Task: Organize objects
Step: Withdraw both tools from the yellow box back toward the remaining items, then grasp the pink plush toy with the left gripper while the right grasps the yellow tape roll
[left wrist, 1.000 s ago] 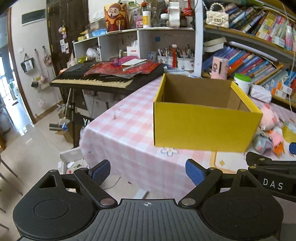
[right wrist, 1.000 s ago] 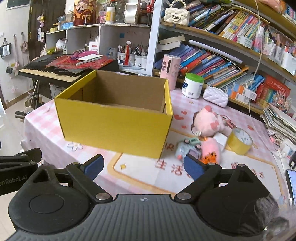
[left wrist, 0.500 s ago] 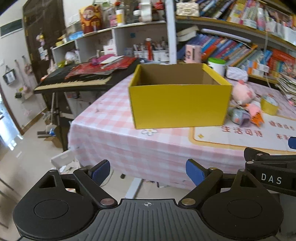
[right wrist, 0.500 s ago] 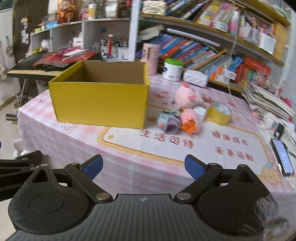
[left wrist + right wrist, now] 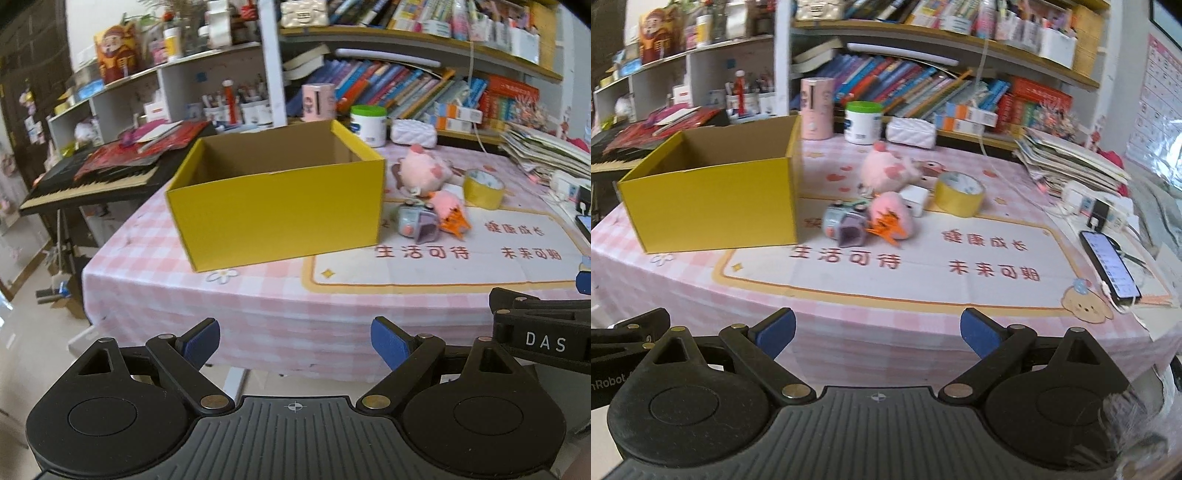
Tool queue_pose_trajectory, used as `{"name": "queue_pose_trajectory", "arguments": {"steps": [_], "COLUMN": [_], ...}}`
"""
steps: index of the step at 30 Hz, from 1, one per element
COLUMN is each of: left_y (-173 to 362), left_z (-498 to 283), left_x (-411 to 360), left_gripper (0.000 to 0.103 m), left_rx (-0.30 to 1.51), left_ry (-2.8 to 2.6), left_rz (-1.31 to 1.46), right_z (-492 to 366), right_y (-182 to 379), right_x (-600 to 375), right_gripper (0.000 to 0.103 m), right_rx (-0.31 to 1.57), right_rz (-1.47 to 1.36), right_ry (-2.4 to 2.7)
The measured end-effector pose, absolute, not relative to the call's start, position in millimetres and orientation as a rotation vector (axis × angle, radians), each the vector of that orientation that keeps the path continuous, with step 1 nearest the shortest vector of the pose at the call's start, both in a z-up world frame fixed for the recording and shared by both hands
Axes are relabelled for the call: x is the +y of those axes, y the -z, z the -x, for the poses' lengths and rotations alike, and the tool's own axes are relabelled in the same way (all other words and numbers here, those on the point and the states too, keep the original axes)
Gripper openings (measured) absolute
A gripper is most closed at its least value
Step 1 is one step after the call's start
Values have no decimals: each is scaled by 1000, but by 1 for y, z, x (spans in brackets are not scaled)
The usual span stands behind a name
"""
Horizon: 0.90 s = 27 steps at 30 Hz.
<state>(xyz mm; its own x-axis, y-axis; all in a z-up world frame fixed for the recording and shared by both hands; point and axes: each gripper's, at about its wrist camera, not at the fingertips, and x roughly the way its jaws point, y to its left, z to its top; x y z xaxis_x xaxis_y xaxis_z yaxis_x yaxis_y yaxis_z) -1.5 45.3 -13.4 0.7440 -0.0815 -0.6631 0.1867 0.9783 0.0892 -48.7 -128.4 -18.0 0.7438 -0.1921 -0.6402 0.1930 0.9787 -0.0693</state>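
Yellow cardboard box [image 5: 275,206] stands open-topped near the left edge of the table [image 5: 155,288], and what shows of its inside looks empty. Just beside its right wall lies the cluster I take as the items to sort: a grey toy camera [image 5: 846,223] touching an orange-and-pink plush [image 5: 892,219], a larger pink plush [image 5: 886,168] behind them, a small white block [image 5: 914,197] and a roll of yellow tape [image 5: 958,194] further right.

My left gripper [image 5: 295,341] hangs off the table's front edge, jaws spread wide with nothing between the blue pads. My right gripper [image 5: 877,332] is in the same state: wide open, empty, short of the front edge and aimed roughly at the toy cluster.

Judged risks from here:

- The toys touch one another, so closing on one may drag or topple its neighbour.
- Soft plush compresses; a shallow pinch may slip during the lift.
- The box is light cardboard; a carried item or finger striking its wall could push it toward the left edge.
- A phone [image 5: 1110,267] lies near the right front corner with a cable attached; a wide swing of the right gripper could snag it.
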Motion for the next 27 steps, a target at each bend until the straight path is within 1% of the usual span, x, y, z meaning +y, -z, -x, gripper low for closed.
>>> {"name": "queue_pose_trajectory", "arguments": {"steps": [12,27], "left_y": [16,23], "left_z": [-24,-72], "left_x": [-8,-87], "left_gripper": [91,89], "left_rx": [730,733], "left_ry": [212,275], "left_rz": [-176,-180], "right_z": [21,-38], "right_y": [21,22], "right_x": [-180,-259], "right_gripper": [97,97], "right_rx": [724,708], "right_rz": [-21,-21], "right_ry": [254,281]}}
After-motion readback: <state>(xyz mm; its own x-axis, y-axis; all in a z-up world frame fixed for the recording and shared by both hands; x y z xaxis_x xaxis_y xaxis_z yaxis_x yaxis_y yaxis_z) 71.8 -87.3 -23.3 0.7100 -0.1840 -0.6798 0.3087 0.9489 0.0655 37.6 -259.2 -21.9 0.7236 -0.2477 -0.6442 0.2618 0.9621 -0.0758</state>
